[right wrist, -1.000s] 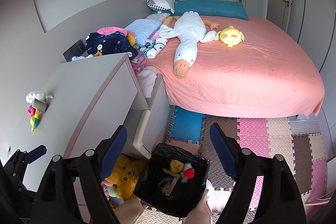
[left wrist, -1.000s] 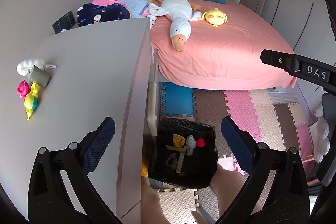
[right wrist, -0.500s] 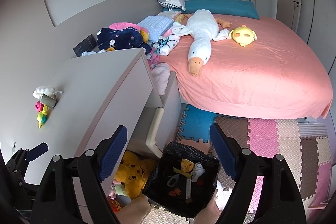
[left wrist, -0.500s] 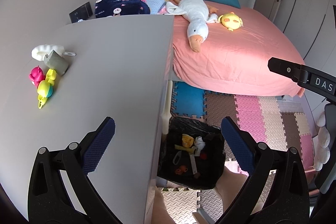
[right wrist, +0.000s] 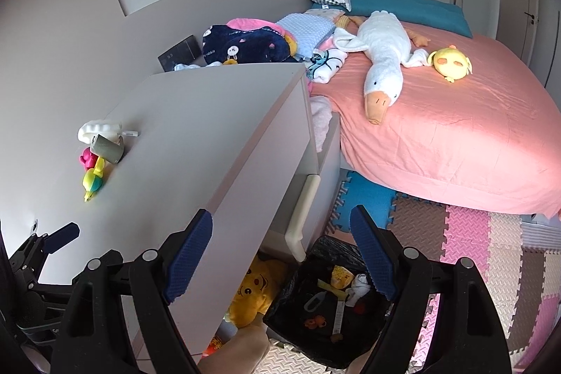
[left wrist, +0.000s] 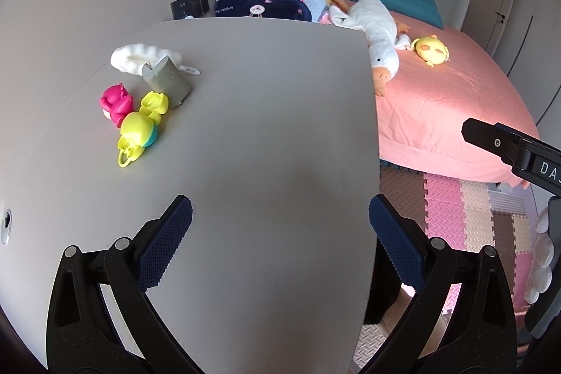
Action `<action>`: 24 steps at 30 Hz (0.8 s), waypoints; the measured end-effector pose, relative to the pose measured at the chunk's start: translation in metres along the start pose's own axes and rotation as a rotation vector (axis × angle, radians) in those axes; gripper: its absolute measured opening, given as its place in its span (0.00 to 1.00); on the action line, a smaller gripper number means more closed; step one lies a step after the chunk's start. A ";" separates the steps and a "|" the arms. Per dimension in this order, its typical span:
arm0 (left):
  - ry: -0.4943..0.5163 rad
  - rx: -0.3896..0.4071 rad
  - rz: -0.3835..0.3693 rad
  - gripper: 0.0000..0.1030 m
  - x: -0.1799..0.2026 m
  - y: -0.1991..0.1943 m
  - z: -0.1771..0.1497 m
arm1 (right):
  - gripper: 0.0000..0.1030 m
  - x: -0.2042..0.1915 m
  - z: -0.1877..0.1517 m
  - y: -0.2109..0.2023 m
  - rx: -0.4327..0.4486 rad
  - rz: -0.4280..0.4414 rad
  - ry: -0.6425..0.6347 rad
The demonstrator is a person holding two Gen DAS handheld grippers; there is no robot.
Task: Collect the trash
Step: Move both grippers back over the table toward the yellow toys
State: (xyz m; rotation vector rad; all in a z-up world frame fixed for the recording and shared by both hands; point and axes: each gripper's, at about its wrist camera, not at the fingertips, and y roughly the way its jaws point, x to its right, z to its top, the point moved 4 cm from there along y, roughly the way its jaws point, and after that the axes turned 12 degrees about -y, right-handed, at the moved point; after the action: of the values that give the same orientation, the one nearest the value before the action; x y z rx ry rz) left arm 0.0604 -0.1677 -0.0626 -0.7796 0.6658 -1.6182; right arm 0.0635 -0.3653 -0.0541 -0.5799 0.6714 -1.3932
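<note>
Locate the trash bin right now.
Right wrist view, bottom centre: the black-lined trash bin sits on the foam floor mat, below the grey dresser's front edge, with a yellow plush toy to its left.

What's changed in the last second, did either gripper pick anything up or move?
Both grippers swung toward the grey dresser top: the left gripper now hangs over it, closer to the small toys, and the black trash bin has nearly slid out of its view. The right gripper followed. Nothing was grabbed or released; both jaws stayed wide open and empty. Toys, bin and bed stayed put.
</note>
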 end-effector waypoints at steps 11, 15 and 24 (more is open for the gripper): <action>-0.091 0.030 0.061 0.95 -0.057 0.015 0.025 | 0.79 -0.030 0.026 0.027 0.026 0.046 -0.026; -0.128 0.029 0.074 0.95 -0.081 0.022 0.035 | 0.79 -0.041 0.035 0.040 0.018 0.057 -0.040; -0.136 0.016 0.094 0.95 -0.113 0.044 0.053 | 0.79 -0.065 0.048 0.070 0.000 0.072 -0.063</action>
State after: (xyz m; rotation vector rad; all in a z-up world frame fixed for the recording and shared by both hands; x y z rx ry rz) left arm 0.1414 -0.0651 -0.0789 -0.8274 0.5830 -1.4695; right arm 0.1428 -0.2947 -0.0655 -0.5923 0.6359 -1.3026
